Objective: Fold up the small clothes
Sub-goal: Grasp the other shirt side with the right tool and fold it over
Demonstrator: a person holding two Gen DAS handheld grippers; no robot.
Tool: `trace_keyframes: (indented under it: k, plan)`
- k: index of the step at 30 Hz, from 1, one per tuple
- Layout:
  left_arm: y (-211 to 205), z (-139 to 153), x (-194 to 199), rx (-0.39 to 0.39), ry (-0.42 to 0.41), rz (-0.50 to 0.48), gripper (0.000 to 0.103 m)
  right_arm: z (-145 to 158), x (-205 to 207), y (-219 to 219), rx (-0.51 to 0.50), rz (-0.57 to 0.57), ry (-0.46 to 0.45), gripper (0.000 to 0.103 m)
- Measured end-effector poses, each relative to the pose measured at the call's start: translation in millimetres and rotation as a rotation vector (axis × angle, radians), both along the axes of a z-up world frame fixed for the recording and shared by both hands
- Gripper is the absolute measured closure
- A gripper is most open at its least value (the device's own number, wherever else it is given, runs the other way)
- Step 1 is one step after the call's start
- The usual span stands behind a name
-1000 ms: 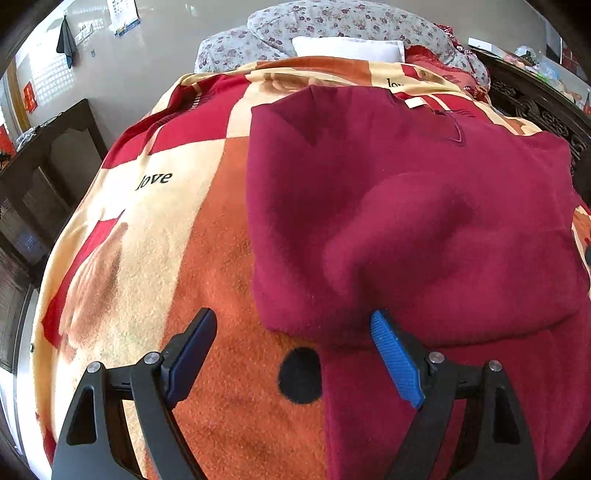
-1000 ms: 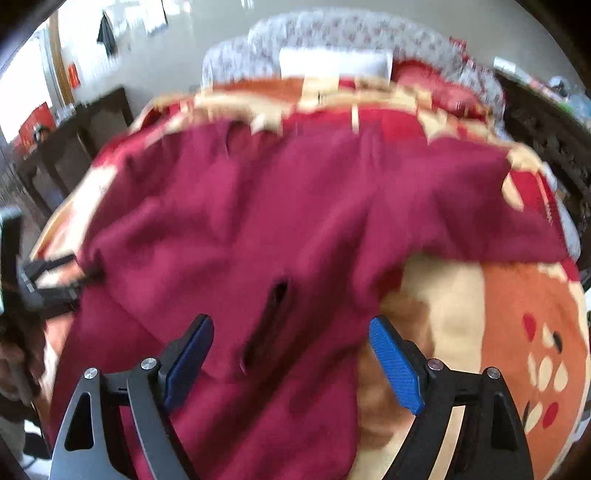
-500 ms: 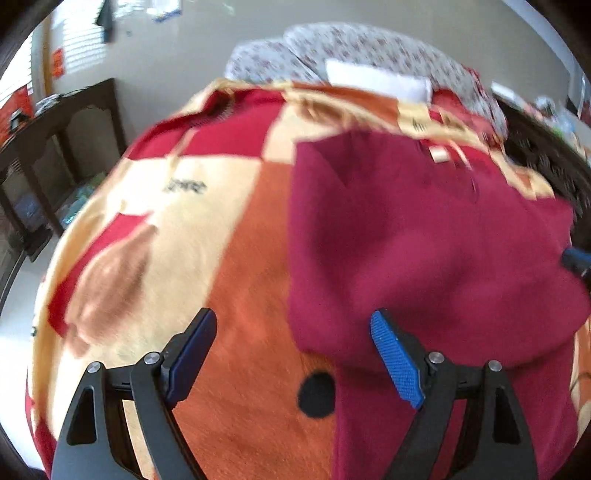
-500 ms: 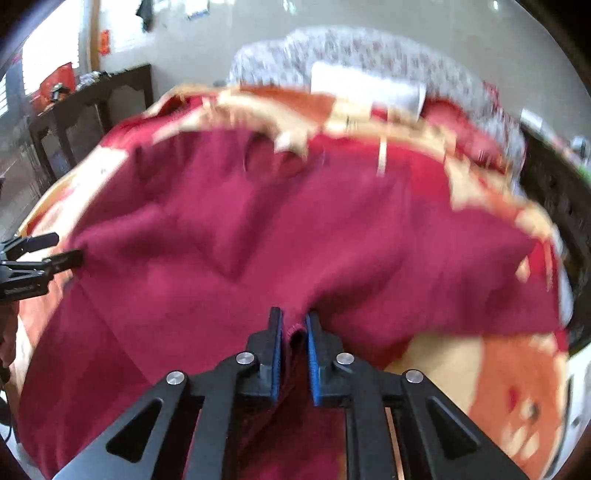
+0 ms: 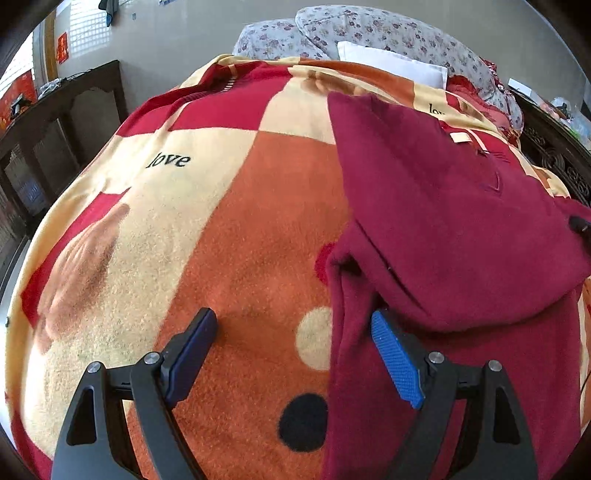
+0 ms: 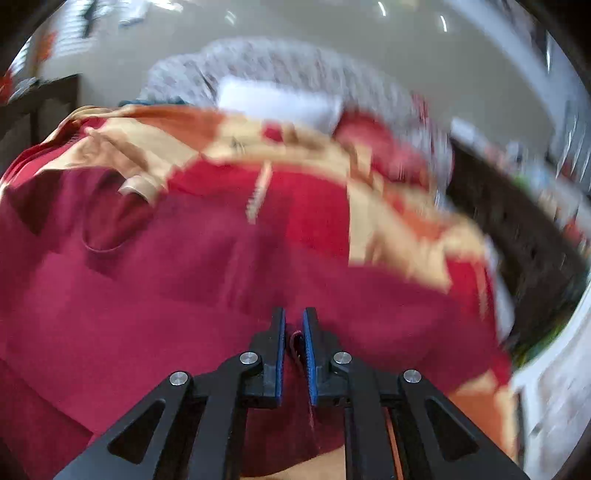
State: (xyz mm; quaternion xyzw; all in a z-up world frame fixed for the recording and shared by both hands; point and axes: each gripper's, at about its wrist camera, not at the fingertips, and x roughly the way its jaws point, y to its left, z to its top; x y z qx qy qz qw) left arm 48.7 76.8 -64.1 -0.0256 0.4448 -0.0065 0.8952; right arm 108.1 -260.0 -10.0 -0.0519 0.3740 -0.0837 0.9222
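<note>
A dark red fleece garment [image 5: 443, 229] lies on the bed, its left part folded over the body. It fills the lower half of the blurred right wrist view [image 6: 166, 280]. My left gripper [image 5: 295, 350] is open and empty, low over the blanket, with its right finger at the garment's left edge. My right gripper [image 6: 293, 332] is shut on a fold of the garment's edge and holds it lifted.
A red, orange and cream "love" blanket [image 5: 184, 229] covers the bed. Floral pillows [image 5: 369, 33] and a white pillow [image 5: 391, 66] lie at the head. Dark wooden furniture [image 5: 55, 129] stands left, and a carved bed frame [image 5: 554, 162] runs along the right.
My right gripper closed on the garment's edge and moved right with it, lifting the fabric. My left gripper stayed open and shifted left, so the garment now sits further right in its view.
</note>
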Motion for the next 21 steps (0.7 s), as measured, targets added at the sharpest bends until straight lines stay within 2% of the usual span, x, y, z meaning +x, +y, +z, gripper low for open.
trace_keyframes:
  k: [2,4,5,8,11,13,14,15,16,17,18,21]
  plan:
    - [1.8,0.5,0.7,0.003,-0.013,0.008,0.018,23.2,-15.0,14.8,0.063,0.052,-0.086,0.070]
    - [3.8,1.9,2.4,-0.001,-0.031,0.022,0.018,39.3,-18.5,46.2,0.114,0.187,-0.128,0.026]
    - [4.8,2.2,3.2,-0.006,-0.040,0.027,0.018,44.5,-16.8,75.2,0.161,0.312,-0.128,0.021]
    - [8.1,-2.0,5.4,-0.014,-0.043,0.034,0.018,38.0,0.5,147.5,0.224,0.545,-0.046,0.021]
    - [11.0,-7.4,4.9,-0.013,-0.054,0.025,0.018,16.6,28.7,211.1,0.225,0.650,0.010,0.021]
    - [12.3,-7.7,3.6,-0.024,-0.064,0.020,0.017,5.2,45.9,236.7,0.223,0.675,0.039,0.021]
    - [13.0,-8.2,3.6,-0.033,-0.066,0.016,0.016,-0.3,57.1,244.2,0.231,0.683,0.059,0.022]
    - [14.6,-9.3,3.8,-0.046,-0.066,0.011,0.015,-7.5,67.1,251.9,0.237,0.690,0.091,0.040]
    - [17.1,-10.0,4.1,-0.061,-0.068,0.008,0.014,-14.5,73.3,258.2,0.229,0.698,0.128,0.094]
    - [19.2,-9.9,4.1,-0.078,-0.072,0.006,0.013,-19.6,78.2,263.8,0.195,0.696,0.168,0.095]
    - [20.3,-9.8,4.3,-0.091,-0.075,0.003,0.012,-19.4,83.2,266.1,0.162,0.690,0.162,0.095]
    - [19.8,-10.7,4.8,-0.094,-0.078,-0.002,0.010,-7.1,93.4,266.4,0.137,0.652,0.066,0.096]
